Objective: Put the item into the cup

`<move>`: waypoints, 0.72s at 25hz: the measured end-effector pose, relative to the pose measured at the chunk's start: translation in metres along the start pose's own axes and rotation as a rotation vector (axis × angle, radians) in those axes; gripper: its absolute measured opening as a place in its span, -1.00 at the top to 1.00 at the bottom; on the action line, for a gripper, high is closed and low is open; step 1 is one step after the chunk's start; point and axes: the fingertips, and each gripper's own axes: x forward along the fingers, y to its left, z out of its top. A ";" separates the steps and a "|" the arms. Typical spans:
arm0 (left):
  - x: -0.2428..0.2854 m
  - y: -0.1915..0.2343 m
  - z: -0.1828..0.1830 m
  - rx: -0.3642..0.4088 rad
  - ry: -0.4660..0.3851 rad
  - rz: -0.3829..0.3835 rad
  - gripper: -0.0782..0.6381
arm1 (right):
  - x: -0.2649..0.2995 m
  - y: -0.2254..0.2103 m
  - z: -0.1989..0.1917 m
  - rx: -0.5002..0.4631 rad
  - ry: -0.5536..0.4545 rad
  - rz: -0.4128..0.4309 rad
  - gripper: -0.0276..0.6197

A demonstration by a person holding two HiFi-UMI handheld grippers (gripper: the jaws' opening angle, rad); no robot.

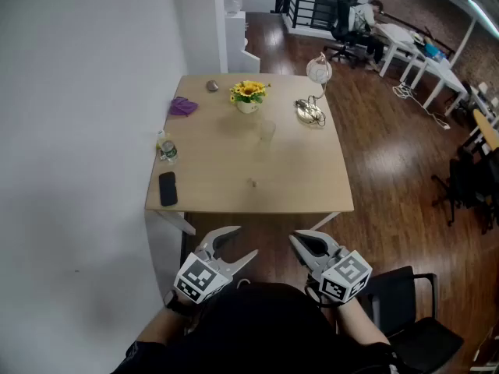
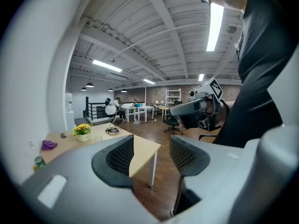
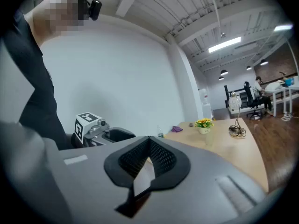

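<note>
On the light wooden table (image 1: pixel 304 178), a clear cup (image 1: pixel 267 131) stands just in front of the yellow flower pot (image 1: pixel 248 96). A tiny item (image 1: pixel 252 182) lies on the table nearer to me. Both grippers hang below the table's near edge, close to my body and apart from everything on it. My left gripper (image 1: pixel 243 240) (image 2: pixel 152 153) is open with nothing between its pads. My right gripper (image 1: pixel 296 240) (image 3: pixel 148 146) has its tips touching and holds nothing.
A black phone (image 1: pixel 168 188) and a small bottle (image 1: pixel 166 148) sit along the table's left edge. A purple cloth (image 1: pixel 183 106) lies at the far left, a lamp with coiled cable (image 1: pixel 312 109) at the far right. A black chair (image 1: pixel 405 302) stands at my right, a white wall at my left.
</note>
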 end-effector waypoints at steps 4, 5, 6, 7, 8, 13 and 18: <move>0.000 0.008 -0.001 0.005 -0.008 0.003 0.13 | 0.006 -0.003 0.001 -0.007 -0.004 -0.003 0.89; 0.000 0.009 -0.001 0.005 -0.006 0.004 0.13 | 0.008 -0.003 0.001 -0.006 -0.004 -0.004 0.89; -0.001 0.011 -0.001 0.006 -0.008 0.005 0.13 | 0.009 -0.003 0.001 -0.005 -0.004 -0.005 0.89; -0.002 0.013 0.000 0.007 -0.012 0.005 0.13 | 0.011 -0.003 0.001 -0.005 -0.005 -0.006 0.89; -0.002 0.015 0.001 0.007 -0.013 0.005 0.13 | 0.013 -0.004 0.001 -0.004 -0.006 -0.008 0.89; -0.007 0.024 -0.005 0.006 -0.012 -0.004 0.13 | 0.024 -0.002 0.001 -0.003 -0.012 -0.015 0.89; -0.011 0.034 -0.015 -0.004 0.008 -0.010 0.13 | 0.036 -0.001 -0.006 -0.001 -0.009 -0.024 0.89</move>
